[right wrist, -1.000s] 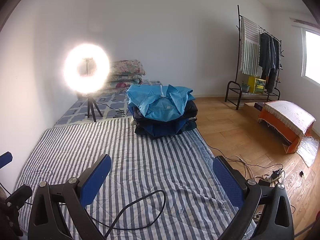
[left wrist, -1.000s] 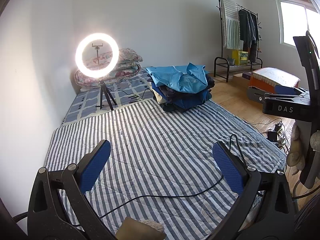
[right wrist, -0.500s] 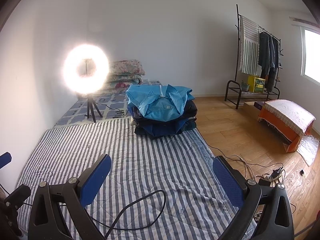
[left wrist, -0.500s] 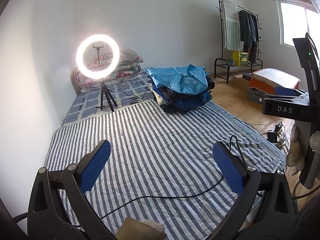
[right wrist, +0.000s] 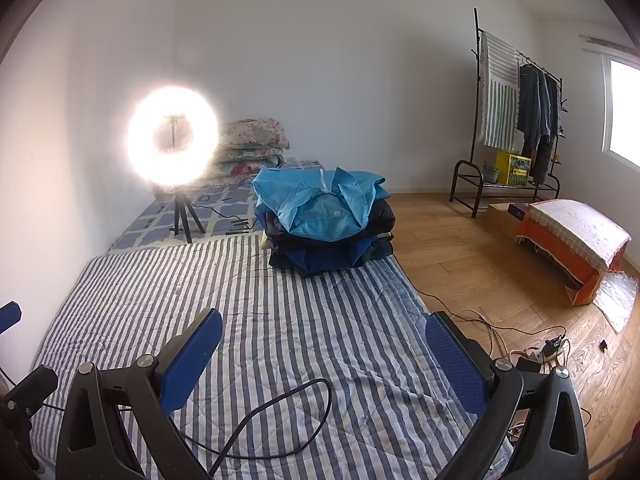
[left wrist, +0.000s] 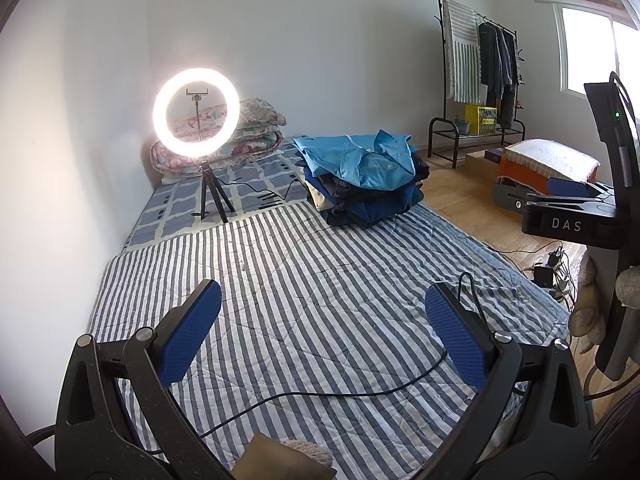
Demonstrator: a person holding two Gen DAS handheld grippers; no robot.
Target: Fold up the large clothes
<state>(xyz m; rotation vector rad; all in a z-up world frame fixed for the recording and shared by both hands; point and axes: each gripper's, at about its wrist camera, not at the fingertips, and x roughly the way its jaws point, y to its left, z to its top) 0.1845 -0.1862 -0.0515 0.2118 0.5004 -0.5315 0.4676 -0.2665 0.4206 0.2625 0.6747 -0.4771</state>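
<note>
A stack of folded clothes (left wrist: 362,178) (right wrist: 326,220), light blue garment on top and dark blue ones below, sits at the far end of the striped mattress cover (left wrist: 304,292) (right wrist: 280,320). My left gripper (left wrist: 320,332) hovers open over the near part of the mattress, nothing between its blue pads. My right gripper (right wrist: 324,352) is also open and empty, well short of the stack. In the left wrist view the right gripper's body (left wrist: 576,216) shows at the right edge.
A lit ring light on a tripod (left wrist: 196,120) (right wrist: 173,140) stands at the far left beside folded quilts (left wrist: 224,136). A black cable (left wrist: 320,394) (right wrist: 276,412) lies across the near mattress. A clothes rack (right wrist: 516,120), an orange covered box (right wrist: 572,240) and floor cables (right wrist: 532,344) are at right.
Both views have shifted very slightly; the grippers stay open and nothing on the mattress has moved.
</note>
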